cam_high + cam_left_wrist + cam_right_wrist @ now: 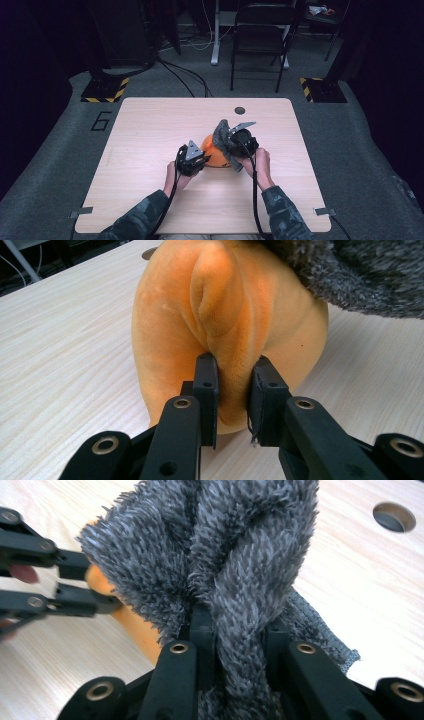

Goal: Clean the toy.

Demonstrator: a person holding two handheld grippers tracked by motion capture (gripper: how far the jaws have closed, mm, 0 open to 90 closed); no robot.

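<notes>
Left gripper: the left gripper [233,400] has its jaws drawn in on a fold of the orange plush [220,330], pads pressing the fabric from both sides; in the high view it sits left of centre [200,159], held by the person's left hand [172,176].
Right gripper: the right gripper [239,645] is clamped tight on a bunched ridge of the grey fleece cloth [220,555], the pile squeezed between its pads; in the high view it is just right of centre [235,145], with the right hand [260,162] behind it.
Orange plush: lies on the wooden table [150,130] at mid-frame of the high view [212,152], between the two grippers.
Grey fleece cloth: drapes over the right part of the orange plush in the high view [222,135], one end standing up; it fills the upper right corner of the left gripper view [360,275].
Left gripper view adds: the plush's raised seam-like fold and its underside resting on the tabletop.
Right gripper view adds: the cloth's stitched hem at lower right [330,645], the other gripper's jaws nipping orange fabric at the left edge [100,587], and a round hole in the table at upper right [394,516].
High view adds: both camouflage sleeves [287,215] coming in from the bottom edge, and a black chair [262,35] beyond the table at the top.
</notes>
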